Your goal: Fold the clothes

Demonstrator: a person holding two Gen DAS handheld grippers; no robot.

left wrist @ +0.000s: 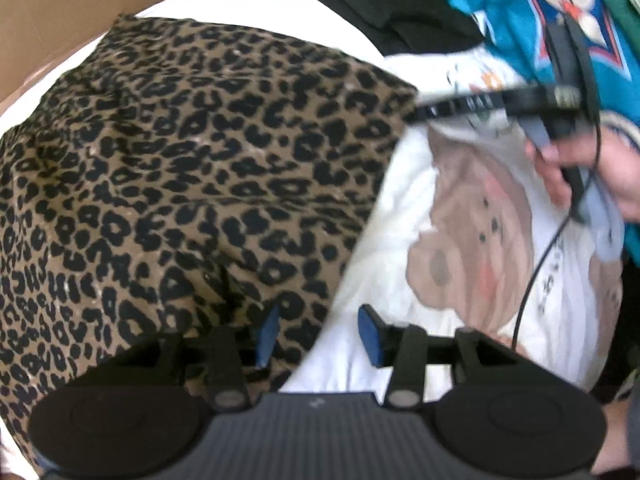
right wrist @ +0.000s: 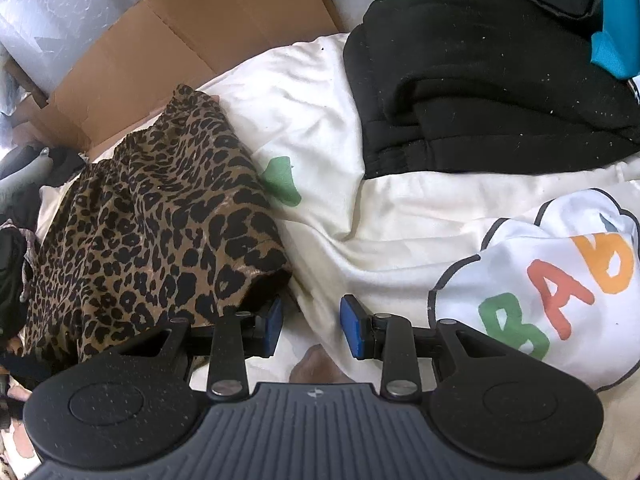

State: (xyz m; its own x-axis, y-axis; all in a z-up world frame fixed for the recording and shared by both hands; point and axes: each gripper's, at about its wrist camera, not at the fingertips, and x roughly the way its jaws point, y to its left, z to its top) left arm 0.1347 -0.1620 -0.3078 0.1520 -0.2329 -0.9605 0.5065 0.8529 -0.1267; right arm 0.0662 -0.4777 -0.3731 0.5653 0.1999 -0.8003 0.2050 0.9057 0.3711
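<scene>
Below the left wrist camera, the left gripper [left wrist: 318,334] is pointed steeply down over a bed. Its blue pads [left wrist: 267,336] are held apart, and nothing is clamped between them. The right-hand edge of the leopard-print garment [left wrist: 192,168] is seen beneath the gap, with the left pad over the print and the right pad over the white bedding [left wrist: 384,248]. The garment is spread across the left and centre of this view. A brown cartoon figure is printed on the bedding to its right. At the right edge, the right gripper is seen from outside, held in a hand [left wrist: 580,176], with a black cable [left wrist: 556,240] hanging from it. A teal patterned cloth [left wrist: 560,28] and a black garment [left wrist: 384,4] are located at the top, with brown cardboard [left wrist: 80,8] at the upper left.

From the right wrist camera, the right gripper [right wrist: 310,328] is shown with its pads parted and nothing grasped. White bedding [right wrist: 320,128] is visible in the gap. The leopard-print garment [right wrist: 160,224] is laid flat at the left, its near corner just beside the left pad; contact cannot be confirmed. A folded black garment [right wrist: 480,80] is placed at the upper right. Coloured letters [right wrist: 560,288] are printed on the bedding at the right. Flattened cardboard [right wrist: 180,52] is positioned behind the bed.
</scene>
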